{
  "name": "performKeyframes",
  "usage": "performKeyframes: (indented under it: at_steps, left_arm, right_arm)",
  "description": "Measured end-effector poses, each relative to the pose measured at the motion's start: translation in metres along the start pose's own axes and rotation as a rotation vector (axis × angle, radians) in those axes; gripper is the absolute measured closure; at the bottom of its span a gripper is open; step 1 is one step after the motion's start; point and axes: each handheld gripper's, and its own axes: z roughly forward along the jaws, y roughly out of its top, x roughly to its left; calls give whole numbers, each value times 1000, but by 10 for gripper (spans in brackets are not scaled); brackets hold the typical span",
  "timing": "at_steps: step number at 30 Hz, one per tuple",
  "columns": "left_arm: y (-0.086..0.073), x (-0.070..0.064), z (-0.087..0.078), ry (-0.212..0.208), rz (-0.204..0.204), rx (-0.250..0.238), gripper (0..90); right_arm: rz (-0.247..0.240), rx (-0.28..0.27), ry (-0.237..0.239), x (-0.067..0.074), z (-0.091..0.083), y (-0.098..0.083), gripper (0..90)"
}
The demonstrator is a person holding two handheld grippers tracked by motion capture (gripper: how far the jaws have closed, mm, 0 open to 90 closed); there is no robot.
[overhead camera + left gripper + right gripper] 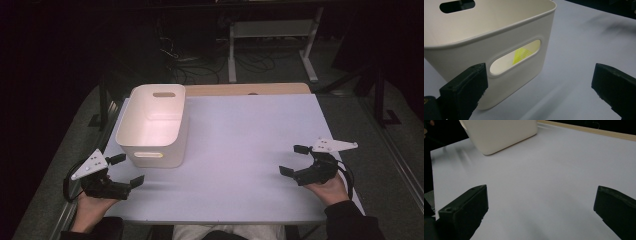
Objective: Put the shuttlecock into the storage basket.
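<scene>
A cream plastic bin (153,125) with handle slots stands on the left part of the white table (240,150). Through its near slot, in the left gripper view, a yellow-green ribbed object (522,55) lies inside the bin (499,32). My left gripper (126,171) sits at the table's front left corner, just in front of the bin, jaws wide apart and empty. My right gripper (294,160) rests at the front right, open and empty, pointing left across the table toward the bin (499,133).
A wooden strip (247,89) edges the table's far side. Beyond it stand a white metal frame (272,45) and loose cables (200,65) on the dark floor. The white surface (549,177) spreads bare between the two grippers.
</scene>
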Motion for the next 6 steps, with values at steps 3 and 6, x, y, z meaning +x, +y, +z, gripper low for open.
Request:
performKeyframes:
  at_steps: [3, 6]
  left_arm:
    - [-3, 1, 0, 2, -7, 4, 5]
    - [-4, 3, 1, 1, -17, 2, 5]
  right_arm:
    - [-2, 0, 1, 0, 0, 0, 0]
    - [-2, 0, 1, -1, 0, 0, 0]
